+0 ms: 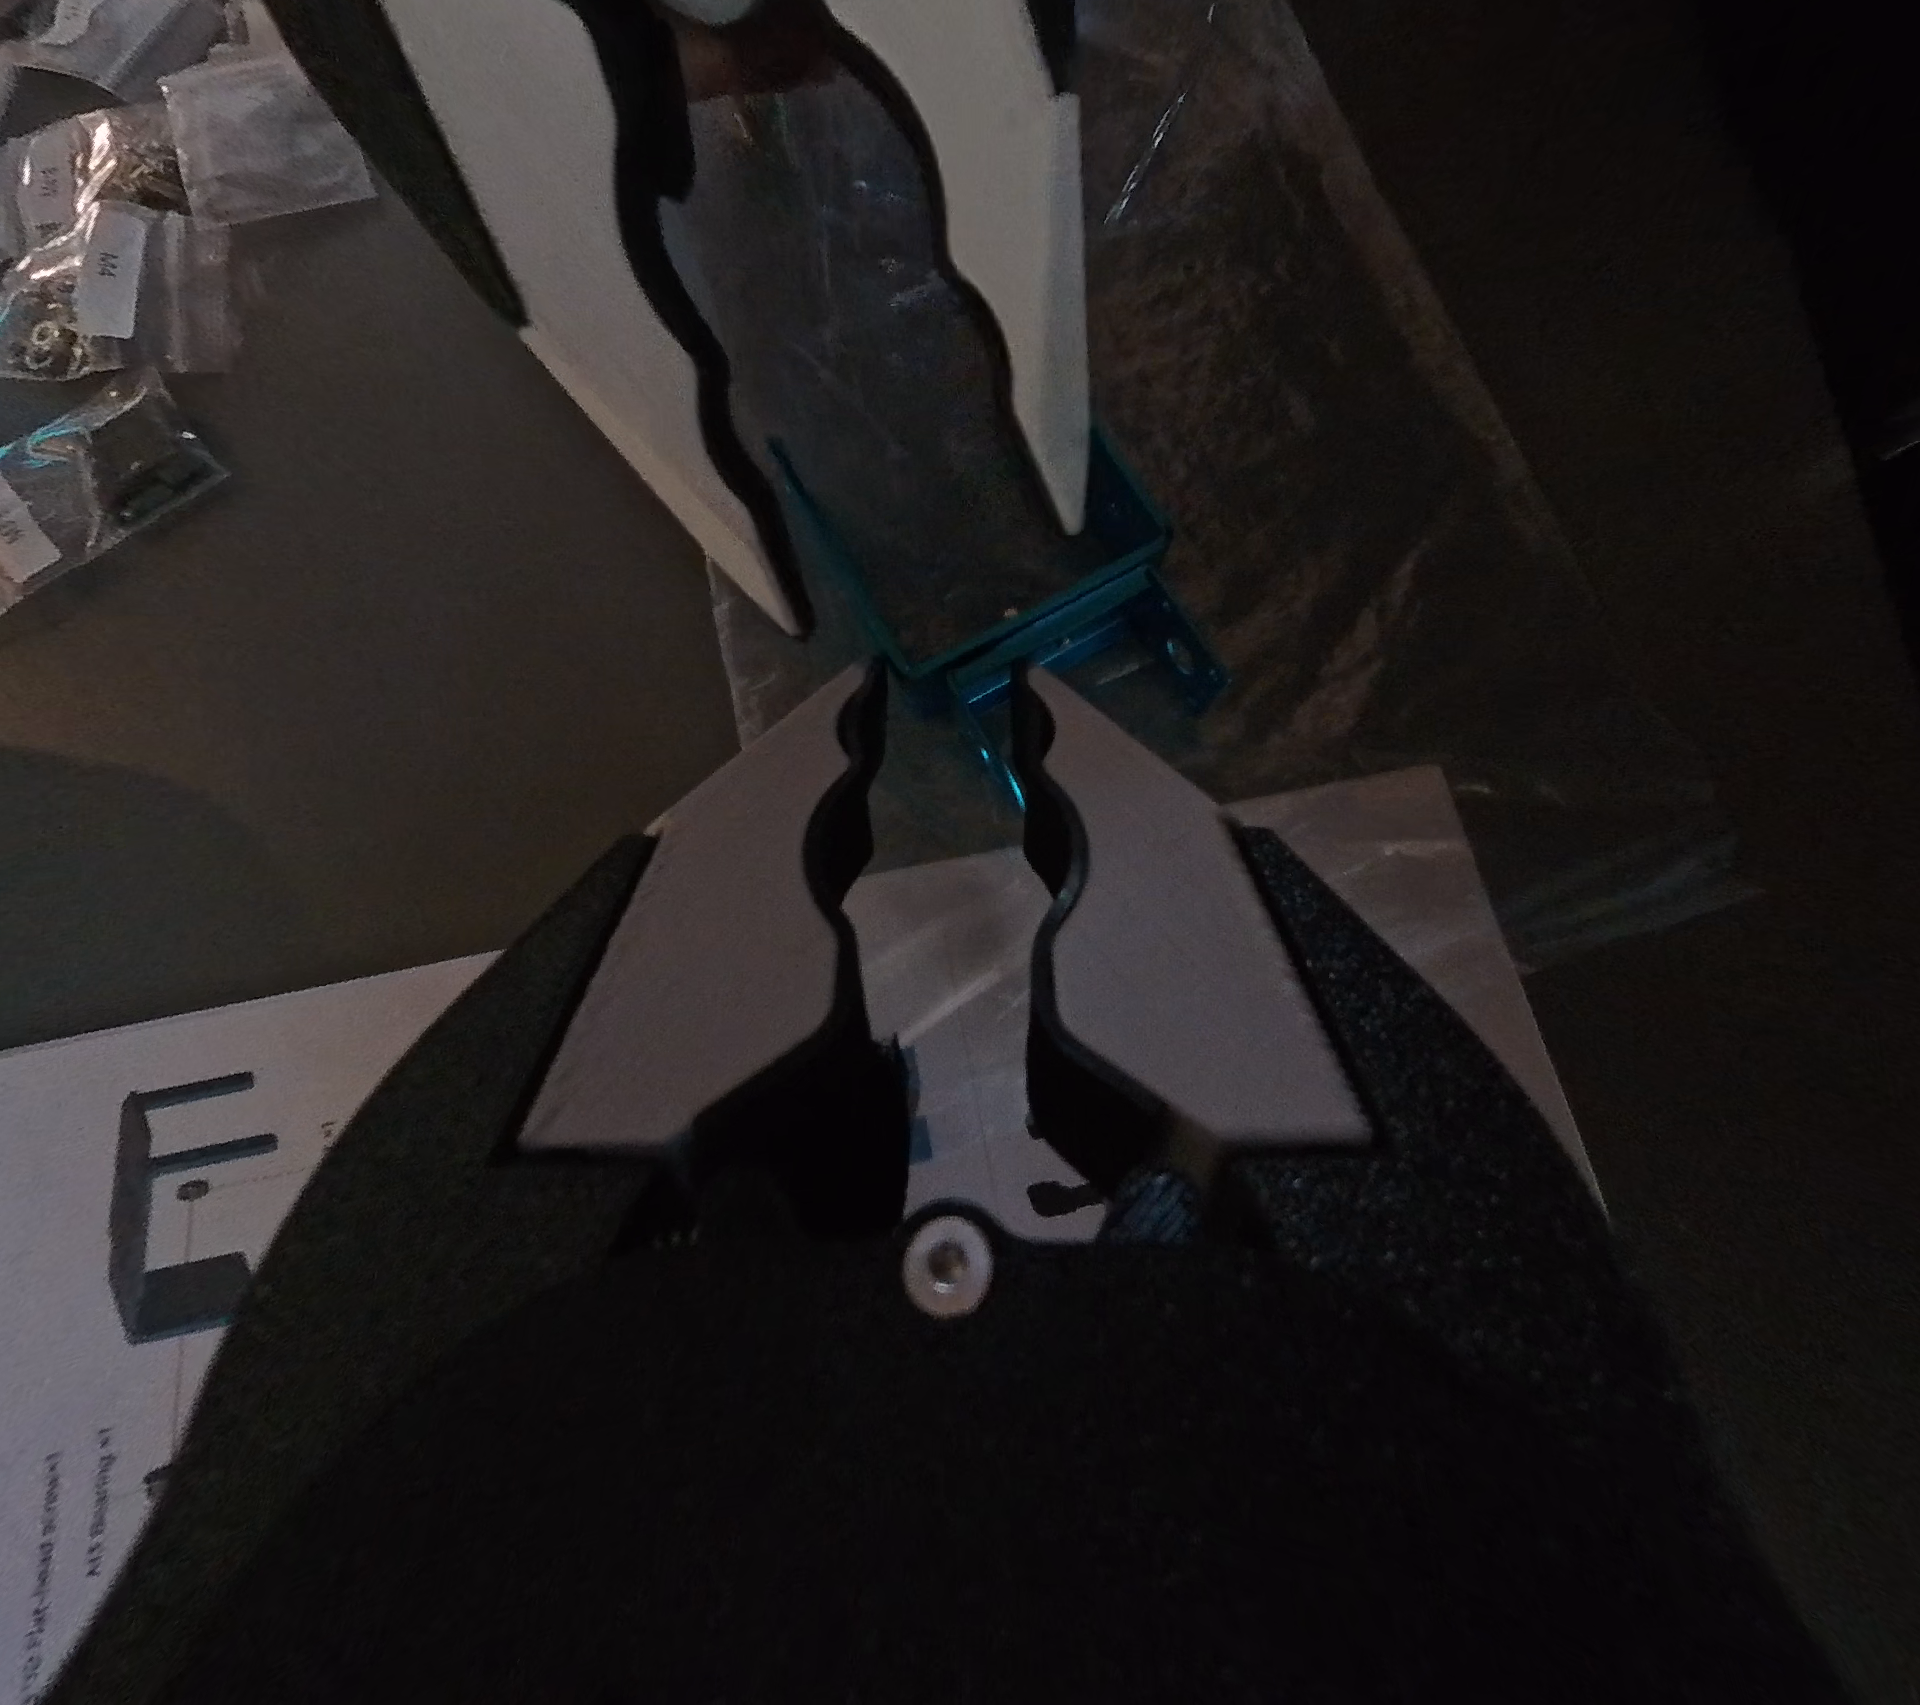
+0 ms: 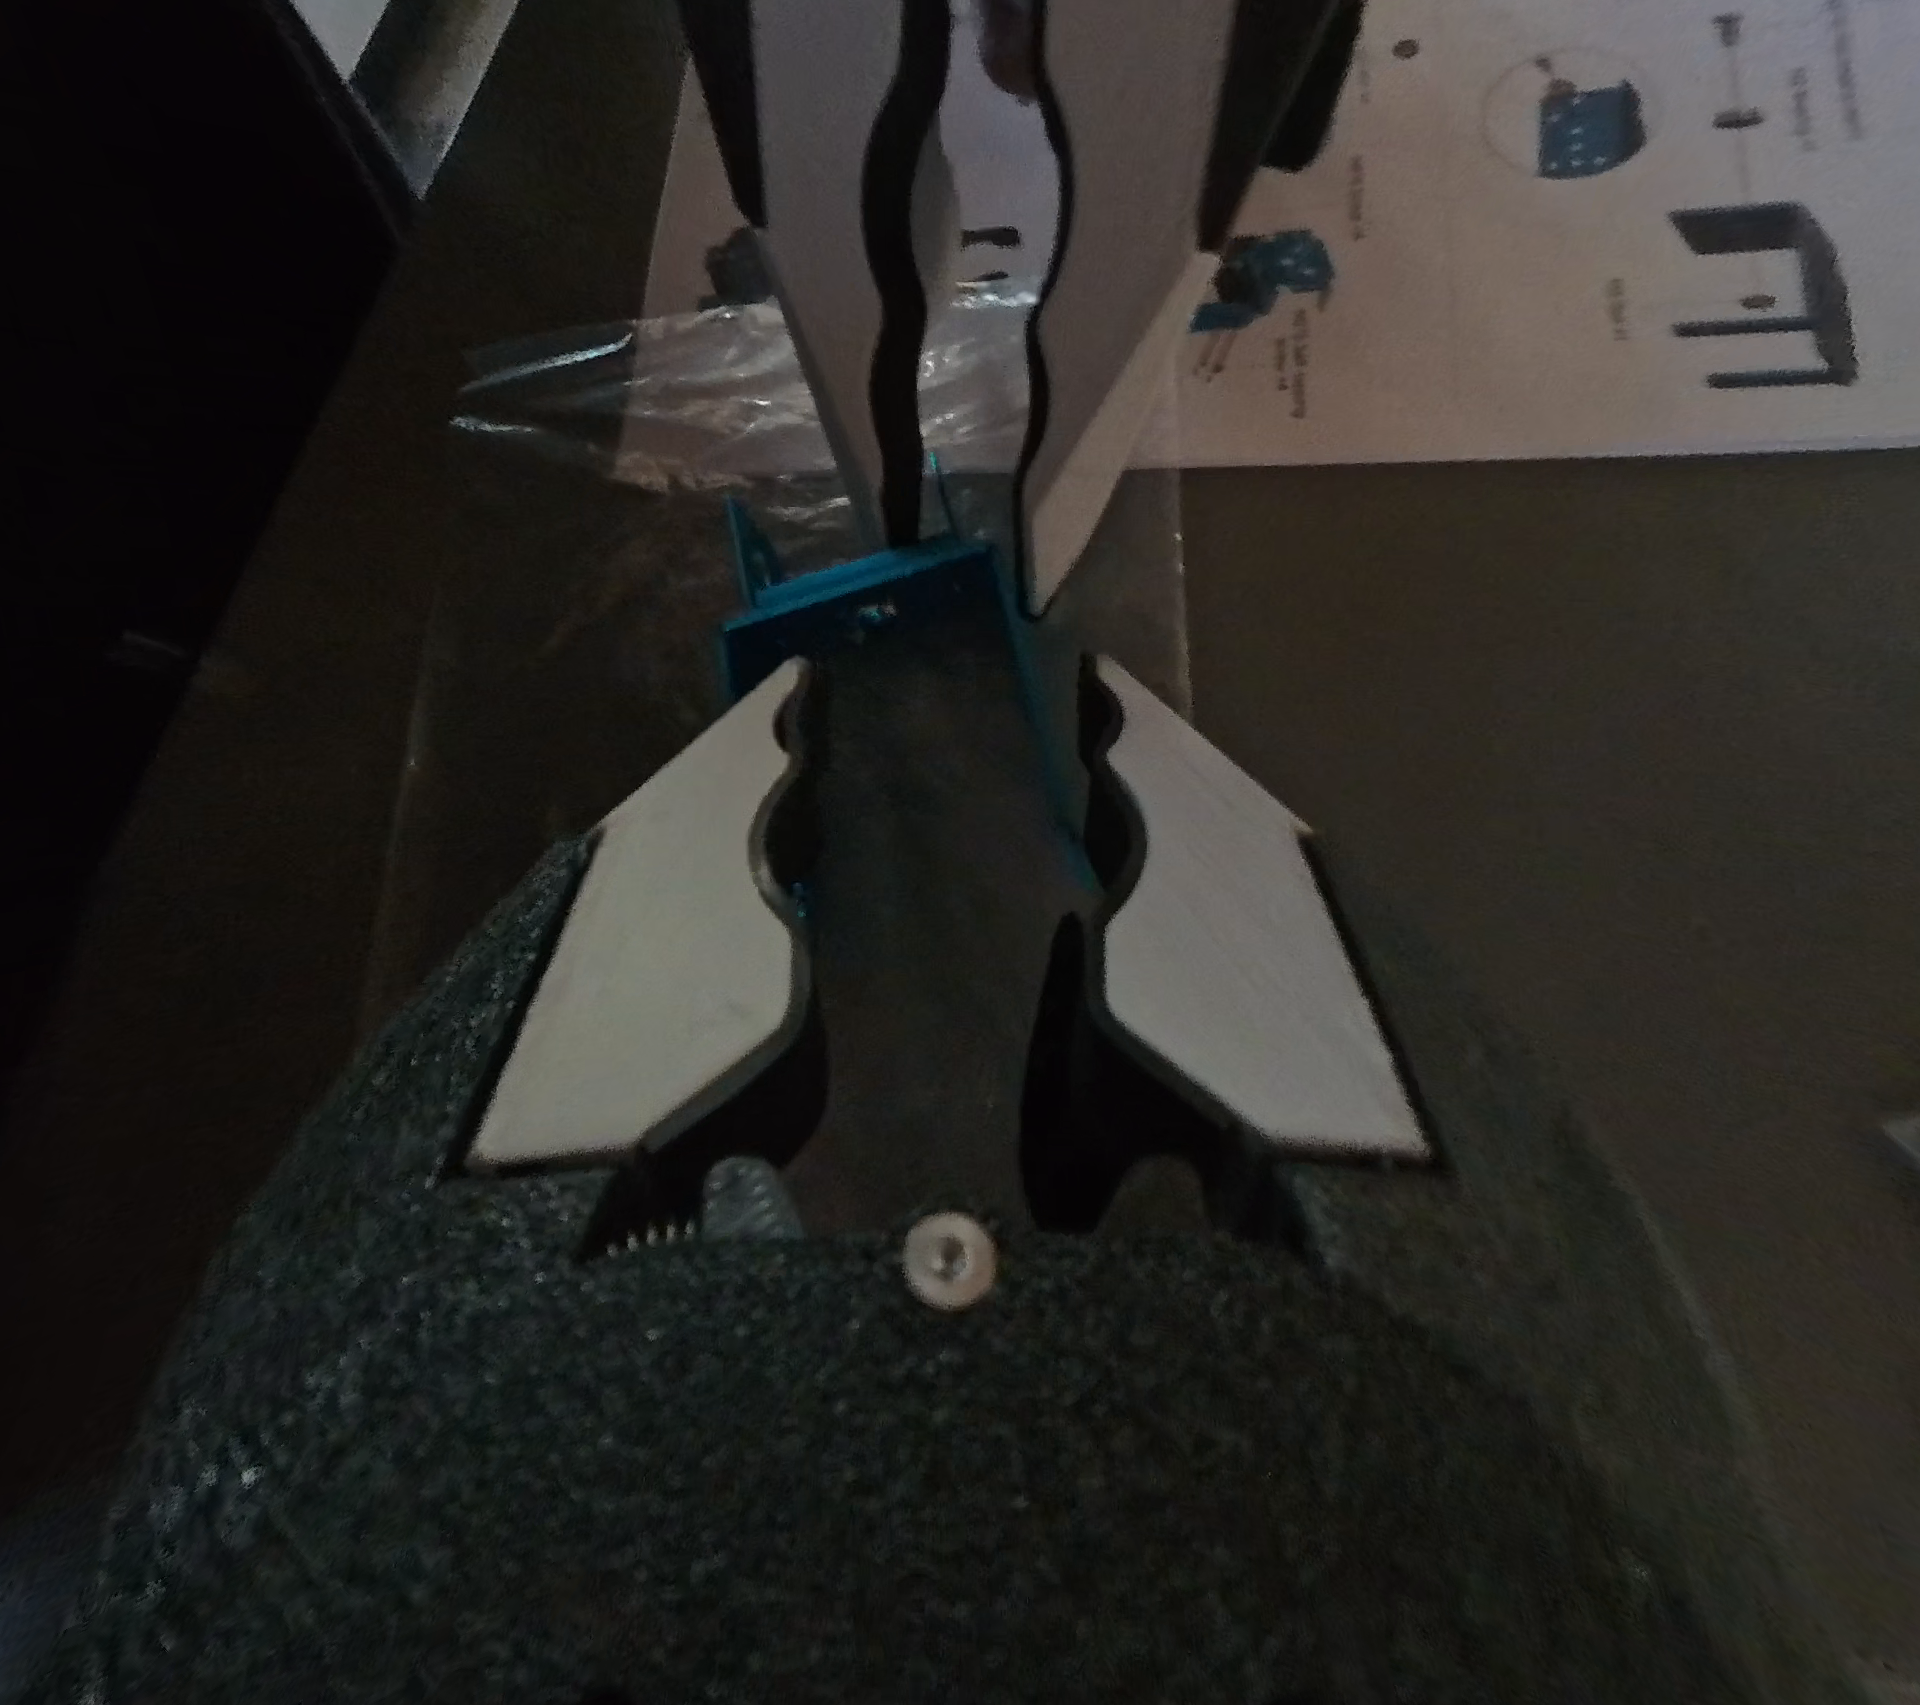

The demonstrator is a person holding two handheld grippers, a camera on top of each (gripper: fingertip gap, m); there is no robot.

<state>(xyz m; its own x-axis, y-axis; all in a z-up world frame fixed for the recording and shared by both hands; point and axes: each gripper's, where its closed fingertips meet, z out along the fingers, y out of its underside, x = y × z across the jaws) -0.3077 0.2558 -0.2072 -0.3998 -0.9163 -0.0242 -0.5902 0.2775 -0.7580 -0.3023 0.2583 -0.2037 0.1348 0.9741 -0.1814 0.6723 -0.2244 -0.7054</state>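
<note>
Dim brown tabletop (image 1: pixel 364 616) lies under me, an instruction sheet (image 2: pixel 1558 201) and clear plastic bag (image 2: pixel 675 377) nearby. My left gripper (image 1: pixel 951 679) and right gripper (image 2: pixel 940 668) both straddle the blue metal bracket (image 2: pixel 873 606), jaws parted around it; whether either pinches it I cannot tell.

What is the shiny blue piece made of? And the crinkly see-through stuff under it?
The blue bracket looks like thin metal with a glossy coloured coat, perhaps anodised aluminium: sharp folded edges, small round holes, bright glints. The clear wrap looks like thin plastic film, a bag perhaps: transparent, wrinkled, with white streaks of reflected light. The dim light leaves both uncertain.
</note>
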